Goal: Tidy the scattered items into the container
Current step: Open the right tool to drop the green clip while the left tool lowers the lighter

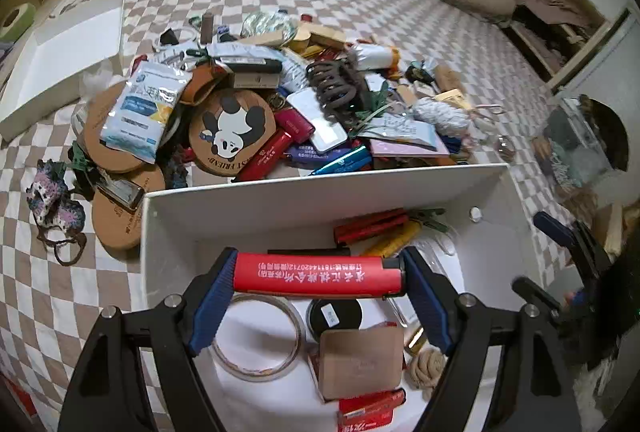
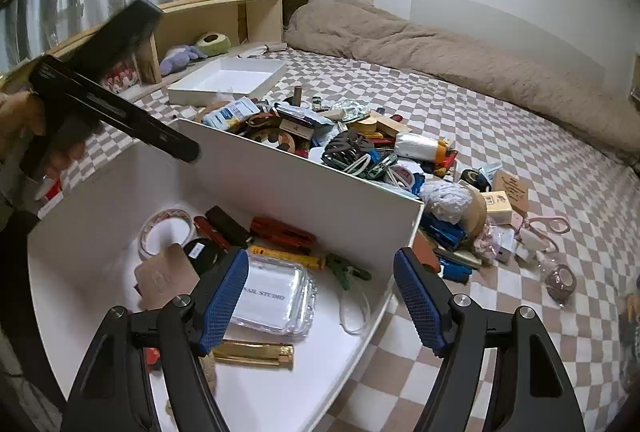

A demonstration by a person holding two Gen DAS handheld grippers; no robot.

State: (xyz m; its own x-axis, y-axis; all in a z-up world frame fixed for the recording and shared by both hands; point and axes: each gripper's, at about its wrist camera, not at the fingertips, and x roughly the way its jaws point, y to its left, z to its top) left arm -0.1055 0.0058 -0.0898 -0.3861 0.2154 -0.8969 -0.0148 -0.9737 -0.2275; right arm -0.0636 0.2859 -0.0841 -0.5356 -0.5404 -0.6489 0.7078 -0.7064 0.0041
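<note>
- Red lighter (image 1: 318, 273) sat gripped in the left tongs (image 1: 318, 278) above the white box (image 1: 320, 187).
- Right tongs (image 2: 320, 292) hung open, empty.
- Several items were boxed; a big pile (image 1: 256, 99) remained mid-bed.

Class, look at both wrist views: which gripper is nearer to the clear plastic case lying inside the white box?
Right. The right gripper hangs open just above the clear plastic case. The left gripper, shut on a red lighter, is over the white box's other end.
</note>
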